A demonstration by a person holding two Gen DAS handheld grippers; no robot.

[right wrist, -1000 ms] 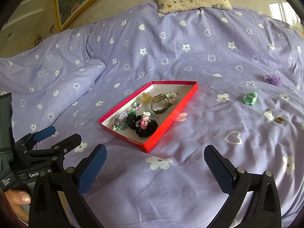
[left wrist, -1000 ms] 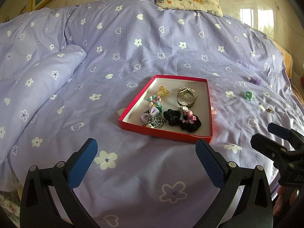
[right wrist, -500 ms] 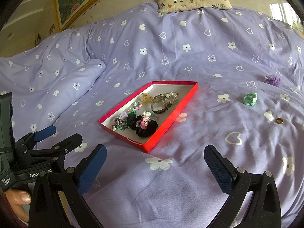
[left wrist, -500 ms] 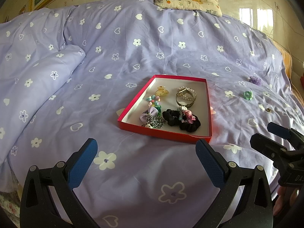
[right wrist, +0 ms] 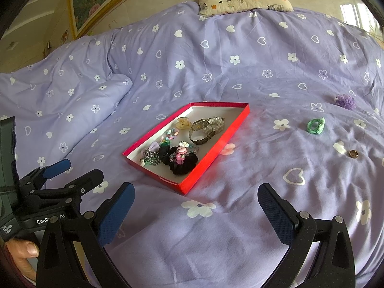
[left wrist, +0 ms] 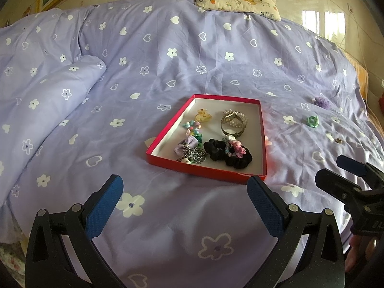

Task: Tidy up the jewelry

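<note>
My left gripper (left wrist: pixel 184 192) and right gripper (right wrist: pixel 195 199) hover with jaws spread wide, empty. The red tray (left wrist: pixel 262 129) sits mid-bed; green hair tie (right wrist: pixel 315 125), purple scrunchie (right wrist: pixel 345 101) and ring (right wrist: pixel 353 153) lie toward the bed's right edge.

red tray (left wrist: pixel 263 144) flat on bed, holding assorted jewelry.
green hair tie (right wrist: pixel 315 125), purple scrunchie (right wrist: pixel 345 101) and ring (right wrist: pixel 353 153) lie loose outside, right.

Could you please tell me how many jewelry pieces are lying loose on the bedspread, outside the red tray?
3: a purple scrunchie farthest back, a green hair tie nearer, and a small ring nearest, all to the right of the red tray. Folds may hide others.
</note>
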